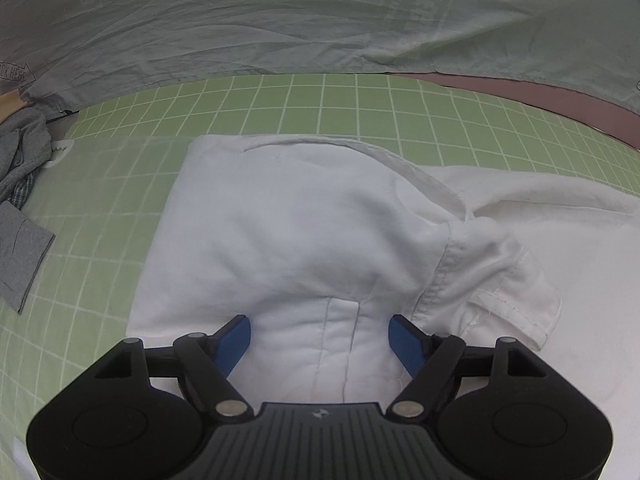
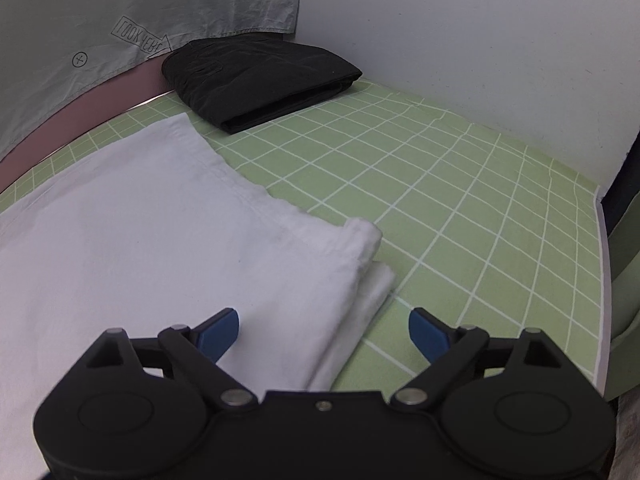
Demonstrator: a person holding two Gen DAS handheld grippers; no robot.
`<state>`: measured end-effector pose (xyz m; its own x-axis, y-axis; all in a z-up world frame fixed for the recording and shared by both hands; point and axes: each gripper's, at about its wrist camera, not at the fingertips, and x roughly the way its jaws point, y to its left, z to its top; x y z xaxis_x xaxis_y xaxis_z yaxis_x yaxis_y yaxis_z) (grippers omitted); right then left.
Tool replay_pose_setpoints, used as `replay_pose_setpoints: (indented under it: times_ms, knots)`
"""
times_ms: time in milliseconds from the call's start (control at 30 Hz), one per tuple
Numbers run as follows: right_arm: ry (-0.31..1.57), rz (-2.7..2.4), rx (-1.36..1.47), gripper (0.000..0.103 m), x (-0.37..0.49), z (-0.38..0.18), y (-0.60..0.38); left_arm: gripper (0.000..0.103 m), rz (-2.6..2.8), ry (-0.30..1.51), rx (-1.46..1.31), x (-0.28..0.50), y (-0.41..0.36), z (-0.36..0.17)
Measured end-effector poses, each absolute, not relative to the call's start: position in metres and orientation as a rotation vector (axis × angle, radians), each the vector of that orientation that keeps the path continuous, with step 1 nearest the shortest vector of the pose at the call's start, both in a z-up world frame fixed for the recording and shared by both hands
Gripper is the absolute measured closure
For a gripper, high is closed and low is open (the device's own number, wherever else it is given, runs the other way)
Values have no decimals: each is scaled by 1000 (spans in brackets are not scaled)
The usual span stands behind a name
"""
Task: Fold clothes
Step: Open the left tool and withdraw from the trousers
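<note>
White trousers (image 1: 304,232) lie folded on the green checked sheet (image 1: 320,104), waistband end in the left wrist view. My left gripper (image 1: 320,340) is open, its blue fingers (image 1: 234,340) astride the fly seam near the waistband, holding nothing. In the right wrist view the leg ends of the white trousers (image 2: 160,232) lie in layers. My right gripper (image 2: 324,332) is open over their right edge, left finger (image 2: 220,332) above the cloth, right finger above the sheet (image 2: 460,208).
A folded black garment (image 2: 260,76) lies at the far edge by the white wall. Grey clothes (image 1: 20,184) are heaped at the left. A pale grey cloth (image 1: 280,12) hangs behind the bed.
</note>
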<state>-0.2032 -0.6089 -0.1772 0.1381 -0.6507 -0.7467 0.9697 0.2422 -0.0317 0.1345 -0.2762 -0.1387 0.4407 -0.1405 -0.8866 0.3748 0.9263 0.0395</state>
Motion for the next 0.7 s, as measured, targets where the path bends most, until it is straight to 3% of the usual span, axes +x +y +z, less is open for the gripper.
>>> replay_pose_setpoints:
  times_ms: [367,433,567,700]
  knots:
    - [651,-1269,635,12,-210,-187,-643,16,-277,1102,231,138,-276,-141]
    - [641,-1254,639,20,-210,-185,-645,15,-274,1103,230,138,-276,-141]
    - [622,-1225,646,53,-209,-182,-649,14,-270,1110,228,139,-275,-140]
    - [603,-1196,653,75,-209,-178,-652,12,-263,1131,225,140,-274,-139]
